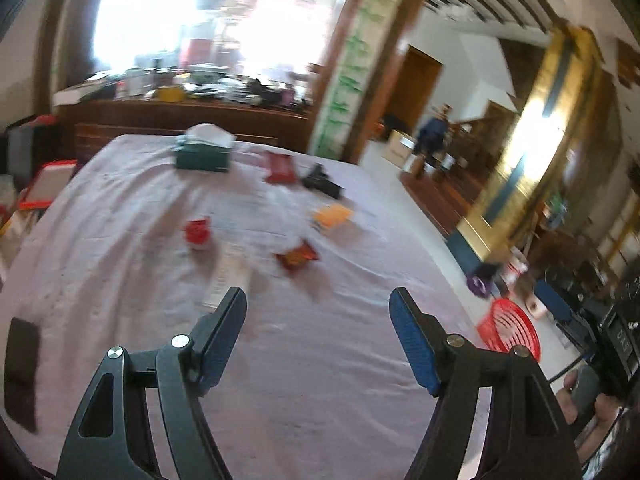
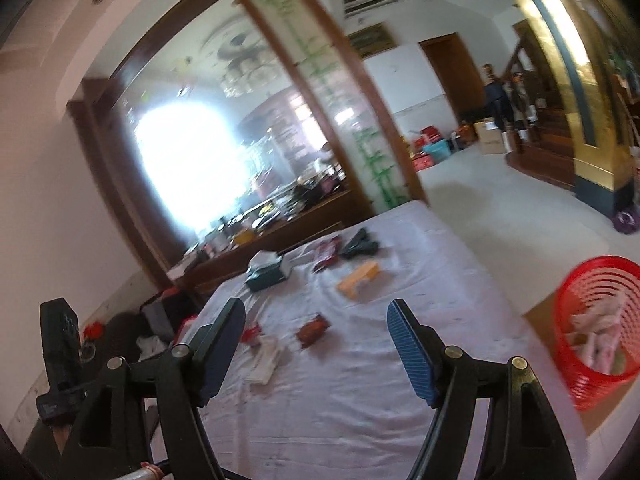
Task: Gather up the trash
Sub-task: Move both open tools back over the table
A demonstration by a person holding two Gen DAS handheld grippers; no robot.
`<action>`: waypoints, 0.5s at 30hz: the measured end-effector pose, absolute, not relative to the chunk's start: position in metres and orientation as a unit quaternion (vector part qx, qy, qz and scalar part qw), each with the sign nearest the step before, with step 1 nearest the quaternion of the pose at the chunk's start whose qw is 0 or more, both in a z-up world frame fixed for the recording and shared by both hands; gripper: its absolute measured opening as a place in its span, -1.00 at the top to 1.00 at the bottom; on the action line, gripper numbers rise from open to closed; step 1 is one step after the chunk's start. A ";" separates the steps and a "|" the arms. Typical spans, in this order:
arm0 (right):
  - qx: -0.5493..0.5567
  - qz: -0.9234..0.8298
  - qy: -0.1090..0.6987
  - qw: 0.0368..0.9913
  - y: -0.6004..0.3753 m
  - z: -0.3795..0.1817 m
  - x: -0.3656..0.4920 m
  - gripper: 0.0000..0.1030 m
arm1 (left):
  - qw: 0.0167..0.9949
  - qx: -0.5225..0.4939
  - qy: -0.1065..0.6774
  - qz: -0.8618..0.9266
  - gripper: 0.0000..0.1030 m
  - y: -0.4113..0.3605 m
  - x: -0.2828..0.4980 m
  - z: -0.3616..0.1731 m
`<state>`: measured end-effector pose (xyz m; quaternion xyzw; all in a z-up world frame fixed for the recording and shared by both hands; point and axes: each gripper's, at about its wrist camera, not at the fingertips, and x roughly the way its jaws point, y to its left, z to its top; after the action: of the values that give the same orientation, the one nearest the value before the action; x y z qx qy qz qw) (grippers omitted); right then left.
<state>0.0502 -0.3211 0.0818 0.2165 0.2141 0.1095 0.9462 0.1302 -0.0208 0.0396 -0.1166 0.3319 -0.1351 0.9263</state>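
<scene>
Litter lies scattered on a table under a pale cloth (image 1: 140, 280). A crumpled red wrapper (image 1: 198, 232), a red-brown snack packet (image 1: 298, 258), an orange packet (image 1: 332, 216), a white paper strip (image 1: 228, 276), a red packet (image 1: 280, 166) and a black object (image 1: 322, 184) all rest on it. My left gripper (image 1: 318, 312) hovers open above the near cloth with nothing between its blue pads. My right gripper (image 2: 316, 324) is open too and holds nothing, over the cloth (image 2: 340, 400) near the snack packet (image 2: 314, 330) and paper strip (image 2: 266, 362). A red mesh bin (image 2: 592, 328) with pale rubbish stands off the table's right side.
A green tissue box (image 1: 204, 152) sits at the table's far end. A flat dark item (image 1: 22, 364) lies at the near left edge. Behind stands a cluttered wooden counter (image 1: 180, 108). A person (image 1: 434, 136) stands far back by boxes on the open floor.
</scene>
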 end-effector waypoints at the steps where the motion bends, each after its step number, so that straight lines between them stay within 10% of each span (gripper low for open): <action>1: 0.214 0.119 0.221 0.944 -0.310 0.081 0.062 -0.51 | 0.927 -0.121 0.332 -0.126 -0.41 -0.009 0.132 0.040; 15: 0.241 0.160 0.332 0.898 -0.230 0.016 0.211 -0.51 | 0.917 -0.106 0.377 -0.081 -0.41 0.041 0.187 -0.008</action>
<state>0.2114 -0.2302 0.0161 0.2406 0.3320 0.1604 0.8979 0.1865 0.0409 -0.0077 -0.1061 0.3770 -0.0814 0.9165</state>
